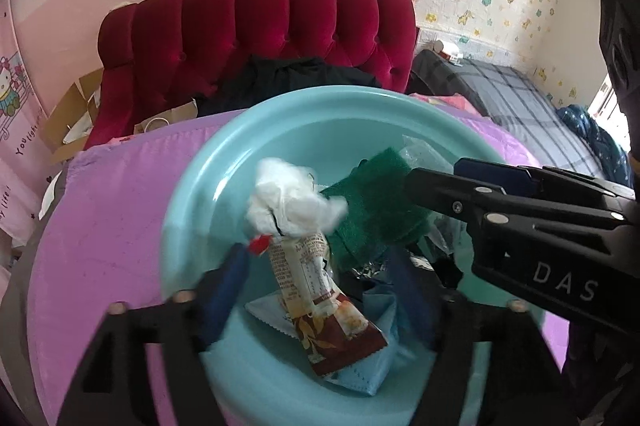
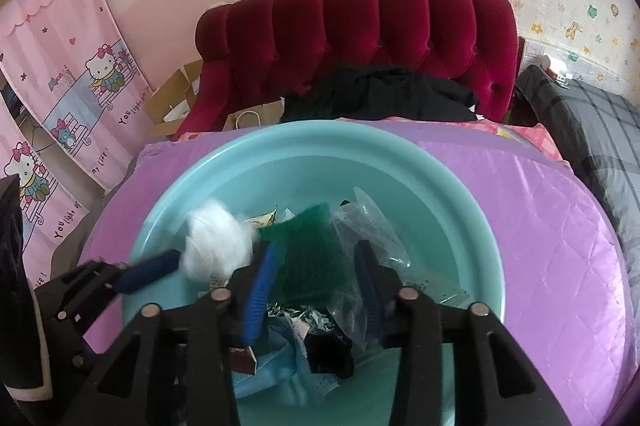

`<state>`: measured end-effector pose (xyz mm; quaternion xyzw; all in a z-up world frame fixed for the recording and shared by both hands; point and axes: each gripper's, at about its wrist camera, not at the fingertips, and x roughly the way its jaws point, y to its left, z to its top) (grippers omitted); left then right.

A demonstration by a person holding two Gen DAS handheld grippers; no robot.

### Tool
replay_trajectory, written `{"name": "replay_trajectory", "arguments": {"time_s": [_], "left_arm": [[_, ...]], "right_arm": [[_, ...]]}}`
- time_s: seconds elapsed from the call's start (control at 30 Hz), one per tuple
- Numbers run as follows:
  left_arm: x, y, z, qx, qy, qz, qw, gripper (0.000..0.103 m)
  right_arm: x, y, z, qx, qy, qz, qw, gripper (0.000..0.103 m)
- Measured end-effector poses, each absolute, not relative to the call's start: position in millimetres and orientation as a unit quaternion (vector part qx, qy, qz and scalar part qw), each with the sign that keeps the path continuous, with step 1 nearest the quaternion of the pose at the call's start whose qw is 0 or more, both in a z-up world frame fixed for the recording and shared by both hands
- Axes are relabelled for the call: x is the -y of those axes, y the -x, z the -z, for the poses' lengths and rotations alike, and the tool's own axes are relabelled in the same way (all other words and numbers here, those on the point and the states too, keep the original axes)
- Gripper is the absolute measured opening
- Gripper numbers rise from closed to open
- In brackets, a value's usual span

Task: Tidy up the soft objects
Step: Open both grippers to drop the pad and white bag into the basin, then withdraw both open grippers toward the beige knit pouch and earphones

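A light blue basin (image 1: 200, 166) (image 2: 280, 140) sits on a purple quilted cover and holds soft litter. My left gripper (image 1: 318, 286) is open above it. A printed snack wrapper (image 1: 316, 290) topped by a white cotton wad (image 1: 288, 202) stands loose between its fingers, and no pad presses on it. My right gripper (image 2: 314, 286) is open too, with a green scouring pad (image 2: 312, 258) (image 1: 372, 202) in the gap, blurred and not squeezed. Underneath lie a blue face mask (image 1: 368, 374), a clear plastic bag (image 2: 372, 234) and a small black item (image 2: 330, 350). The cotton wad (image 2: 216, 246) touches a left finger (image 2: 152, 272).
The purple cover (image 2: 540, 226) spreads around the basin, widest on the right. Behind it stand a red tufted headboard (image 1: 260, 26) with black clothing (image 2: 380, 94) piled in front. Grey plaid bedding (image 1: 520, 98) lies at the right, cardboard boxes (image 1: 72, 114) and pink cartoon hangings (image 2: 72, 66) at the left.
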<state>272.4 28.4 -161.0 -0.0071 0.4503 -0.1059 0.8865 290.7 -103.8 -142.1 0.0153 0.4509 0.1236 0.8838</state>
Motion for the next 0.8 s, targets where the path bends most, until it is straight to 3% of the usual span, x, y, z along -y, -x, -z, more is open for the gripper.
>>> {"name": "replay_trajectory", "arguments": {"time_s": [0.1,0.17,0.27,0.8], "left_arm": [[-29.4,-266.8,156.5,-0.442,0.004,0.103,0.891,0.094],[-30.4,-262.3,154.9,-0.44,0.003,0.098,0.892,0.103],[-31.5,-255.5,151.7,-0.436,0.005,0.095,0.895,0.103],[-36.9,-192.4,129.5,-0.426,0.005,0.082,0.901,0.103]], "right_arm": [[104.5,-286.2,136.6,-0.445,-0.008,-0.114,0.888,0.063],[105.6,-282.2,133.3,-0.44,-0.004,-0.11,0.891,0.086],[107.7,-273.6,129.9,-0.433,-0.003,-0.103,0.895,0.103],[120.8,-210.1,110.2,-0.423,0.004,-0.101,0.901,0.103]]}}
